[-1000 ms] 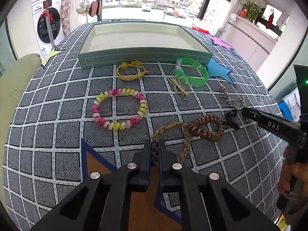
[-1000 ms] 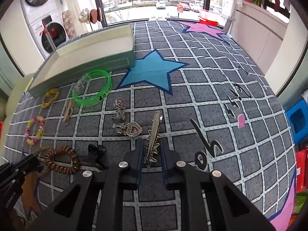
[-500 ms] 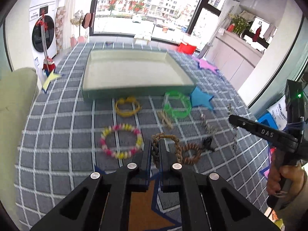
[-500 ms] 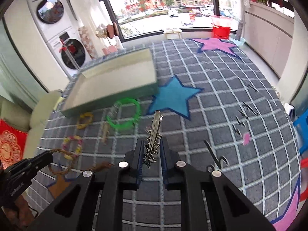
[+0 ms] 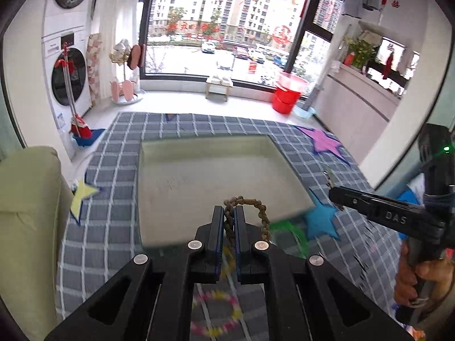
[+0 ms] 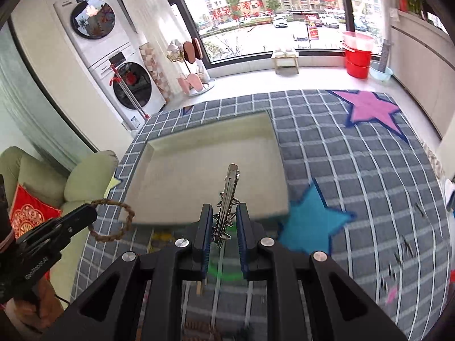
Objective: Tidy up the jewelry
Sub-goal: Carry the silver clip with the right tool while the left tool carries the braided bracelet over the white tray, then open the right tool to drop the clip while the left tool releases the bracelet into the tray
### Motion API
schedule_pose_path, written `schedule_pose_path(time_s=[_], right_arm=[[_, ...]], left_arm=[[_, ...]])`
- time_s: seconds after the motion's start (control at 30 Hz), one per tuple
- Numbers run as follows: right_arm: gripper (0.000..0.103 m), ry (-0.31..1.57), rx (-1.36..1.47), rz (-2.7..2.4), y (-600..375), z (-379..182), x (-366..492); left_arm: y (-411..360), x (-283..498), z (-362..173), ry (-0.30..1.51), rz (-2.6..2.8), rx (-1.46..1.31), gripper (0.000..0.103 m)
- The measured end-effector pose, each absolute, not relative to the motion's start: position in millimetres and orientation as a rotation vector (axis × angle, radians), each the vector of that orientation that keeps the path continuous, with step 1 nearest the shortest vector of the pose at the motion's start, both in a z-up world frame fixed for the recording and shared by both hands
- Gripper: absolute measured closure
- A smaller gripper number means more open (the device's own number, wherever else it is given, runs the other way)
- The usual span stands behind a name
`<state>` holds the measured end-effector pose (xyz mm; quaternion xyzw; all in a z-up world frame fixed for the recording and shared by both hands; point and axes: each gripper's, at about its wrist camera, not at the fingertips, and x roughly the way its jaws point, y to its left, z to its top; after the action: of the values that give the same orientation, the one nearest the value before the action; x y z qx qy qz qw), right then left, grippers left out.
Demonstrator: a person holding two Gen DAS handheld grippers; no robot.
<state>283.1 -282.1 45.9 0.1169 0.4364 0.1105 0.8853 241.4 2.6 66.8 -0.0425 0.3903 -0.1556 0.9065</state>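
Observation:
My left gripper is shut on a brown braided bracelet, which loops out to the right above the near edge of the pale green tray. My right gripper is shut on a silver hair clip that sticks up and forward over the tray. In the right wrist view the left gripper shows at the left with the bracelet hanging from it. The right gripper enters the left wrist view from the right, held by a hand.
A green bangle, a pink-and-yellow bead bracelet and other pieces lie on the grey checked mat near the tray's front. A green sofa stands at the left, with a red cushion. Washing machines and red buckets stand beyond.
Both grippers have risen off the mat and moved forward toward the tray. The braided bracelet and the hair clip have come up with them, and the other jewelry has dropped low in view.

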Motion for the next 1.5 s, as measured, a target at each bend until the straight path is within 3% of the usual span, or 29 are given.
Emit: schedule_pose_path(time_s=[0.43, 0.73, 0.97, 1.07, 1.13, 1.5], right_arm=[[0.085, 1.001, 0.225, 0.224, -256, -2, 398], [0.085, 1.081, 0.165, 0.199, -240, -47, 419], [0.084, 1.074, 0.14, 0.203, -240, -48, 417], [0.072, 1.086, 0.188, 0.216, -246, -47, 416], [0.05, 1.083, 0.216, 0.221, -249, -46, 414], [0.049, 1.0, 0.296, 0.191, -271, -12, 387]], left_arm=[[-7, 376, -5, 0.92, -0.179, -0.047, 0.083], [-20, 392, -38, 0.956, -0.163, 0.06, 0.082], [-30, 389, -43, 0.959, -0.138, 0.127, 0.082], [-30, 386, -36, 0.94, -0.123, 0.106, 0.082], [-26, 385, -31, 0.929, -0.127, 0.089, 0.082], [-29, 381, -25, 0.929, -0.138, 0.102, 0.082]])
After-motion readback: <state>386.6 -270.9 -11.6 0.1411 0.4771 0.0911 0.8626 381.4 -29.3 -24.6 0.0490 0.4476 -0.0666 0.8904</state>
